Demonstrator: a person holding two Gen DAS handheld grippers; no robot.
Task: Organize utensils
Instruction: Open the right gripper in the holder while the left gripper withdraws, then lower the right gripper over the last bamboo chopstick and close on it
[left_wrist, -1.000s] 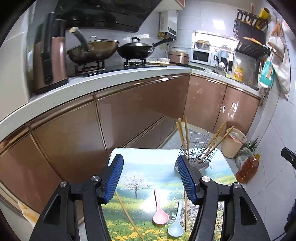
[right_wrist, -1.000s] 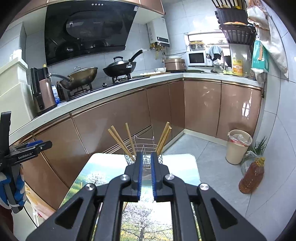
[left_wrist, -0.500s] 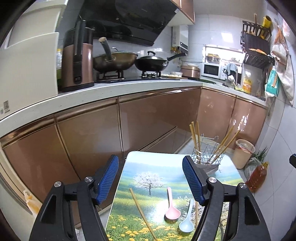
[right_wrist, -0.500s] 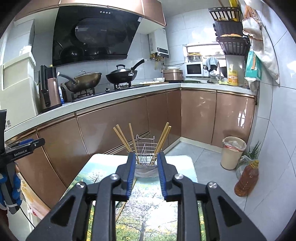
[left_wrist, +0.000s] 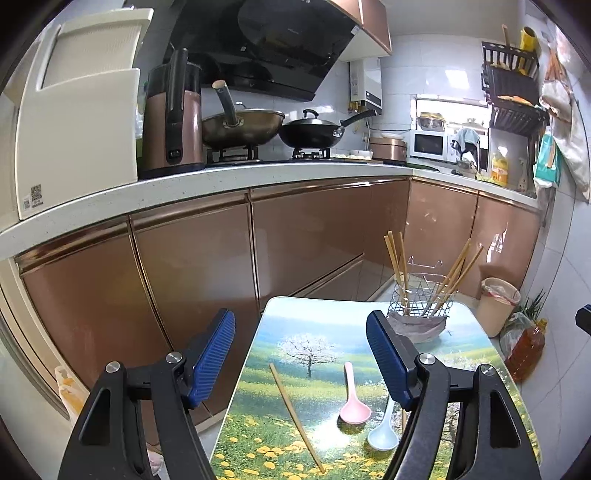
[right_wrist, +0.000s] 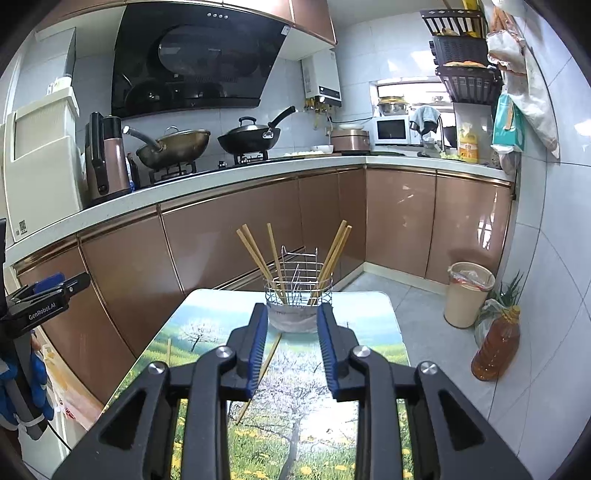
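A wire utensil basket (left_wrist: 421, 301) with several wooden chopsticks stands at the far end of a small table with a landscape print (left_wrist: 314, 328); it also shows in the right wrist view (right_wrist: 298, 291). On the table lie a loose chopstick (left_wrist: 295, 410), a pink spoon (left_wrist: 352, 400) and a light blue spoon (left_wrist: 384, 428). My left gripper (left_wrist: 301, 336) is wide open and empty above the near table edge. My right gripper (right_wrist: 291, 317) is open and empty, just in front of the basket, above another loose chopstick (right_wrist: 258, 376).
Brown kitchen cabinets and a counter with pans (left_wrist: 240, 129) run behind the table. A bin (right_wrist: 467, 293) and an oil bottle (right_wrist: 496, 345) stand on the floor to the right. The left gripper's handle (right_wrist: 40, 306) shows at the left of the right wrist view.
My right gripper has opened from shut. Both grippers have pulled back and risen, so more of the table shows. The left gripper stays open.
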